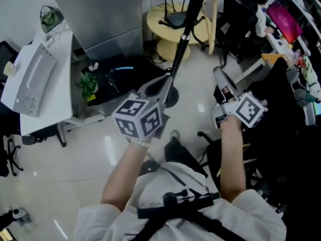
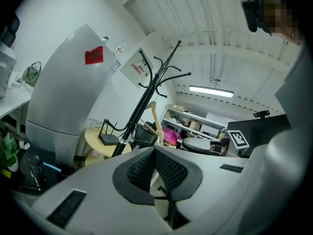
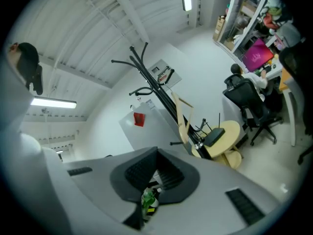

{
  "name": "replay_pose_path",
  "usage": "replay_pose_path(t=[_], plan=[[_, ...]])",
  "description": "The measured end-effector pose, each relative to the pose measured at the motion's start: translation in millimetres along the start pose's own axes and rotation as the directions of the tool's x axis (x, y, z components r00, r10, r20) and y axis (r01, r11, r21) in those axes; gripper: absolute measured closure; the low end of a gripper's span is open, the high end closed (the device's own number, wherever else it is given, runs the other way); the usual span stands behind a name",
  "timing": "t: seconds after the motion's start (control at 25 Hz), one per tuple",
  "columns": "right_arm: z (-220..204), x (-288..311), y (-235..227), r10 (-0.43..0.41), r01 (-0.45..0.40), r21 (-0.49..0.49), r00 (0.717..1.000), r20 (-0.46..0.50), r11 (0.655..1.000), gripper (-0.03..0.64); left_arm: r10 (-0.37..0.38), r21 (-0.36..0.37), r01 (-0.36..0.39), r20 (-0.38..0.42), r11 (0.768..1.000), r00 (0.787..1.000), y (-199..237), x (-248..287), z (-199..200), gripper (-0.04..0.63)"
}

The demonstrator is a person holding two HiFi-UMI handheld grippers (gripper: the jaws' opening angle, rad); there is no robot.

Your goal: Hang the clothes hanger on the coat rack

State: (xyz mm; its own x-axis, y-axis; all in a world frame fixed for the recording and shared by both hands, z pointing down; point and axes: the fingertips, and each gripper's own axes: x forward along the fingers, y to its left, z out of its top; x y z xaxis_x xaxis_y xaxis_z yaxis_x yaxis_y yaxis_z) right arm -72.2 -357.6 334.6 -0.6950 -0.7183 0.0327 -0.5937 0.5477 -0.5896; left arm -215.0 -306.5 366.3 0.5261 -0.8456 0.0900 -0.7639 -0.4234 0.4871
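Left gripper (image 2: pixel 154 150) and right gripper (image 3: pixel 156 152), jaws shut and empty; hanger (image 1: pixel 213 19) seemingly on coat rack (image 1: pixel 189 16), upper centre. Best to retreat without nudging it.

The rack (image 1: pixel 183 34) stands just ahead of the left tongs (image 1: pixel 167 88), and the right tongs (image 1: pixel 217 73) lie to its right. The hanger (image 1: pixel 213 19) is beyond the right tongs, beside the rack, with a table (image 1: pixel 153 21) behind both. A desk (image 1: pixel 50 99) lies well left of the left tongs, with a plant (image 1: pixel 88 84) between them.
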Motion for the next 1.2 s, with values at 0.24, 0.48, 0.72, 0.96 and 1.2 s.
replay_pose_path(t=[0.24, 0.48, 0.72, 0.96, 1.2], plan=[[-66.4, -60.0, 6.5, -0.109, 0.107, -0.036, 0.992, -0.057, 0.994, 0.621, -0.044, 0.015, 0.045, -0.092, 0.999, 0.995, -17.0, -21.3, -51.6, 0.597], [-115.5, -124.0, -7.1, -0.110, 0.110, -0.007, 0.989, -0.096, 0.994, 0.621, -0.062, 0.019, 0.066, -0.166, 0.998, 0.984, -64.0, -26.8, -109.2, 0.597], [-115.6, -179.0, -21.2, -0.109, 0.104, -0.040, 0.985, -0.137, 0.994, 0.621, -0.042, 0.031, 0.049, -0.196, 0.998, 0.980, -118.8, -15.0, -148.8, 0.597], [-113.7, -238.0, -45.1, -0.092, 0.083, -0.057, 0.978, -0.187, 0.995, 0.621, 0.019, 0.042, -0.010, -0.201, 0.999, 0.980, -175.0, -11.6, -186.1, 0.598], [-110.4, -261.2, -47.7, -0.054, 0.032, -0.097, 0.973, -0.223, 0.995, 0.621, 0.061, 0.046, -0.054, -0.187, 0.998, 0.980, -202.2, -10.5, -201.9, 0.598]])
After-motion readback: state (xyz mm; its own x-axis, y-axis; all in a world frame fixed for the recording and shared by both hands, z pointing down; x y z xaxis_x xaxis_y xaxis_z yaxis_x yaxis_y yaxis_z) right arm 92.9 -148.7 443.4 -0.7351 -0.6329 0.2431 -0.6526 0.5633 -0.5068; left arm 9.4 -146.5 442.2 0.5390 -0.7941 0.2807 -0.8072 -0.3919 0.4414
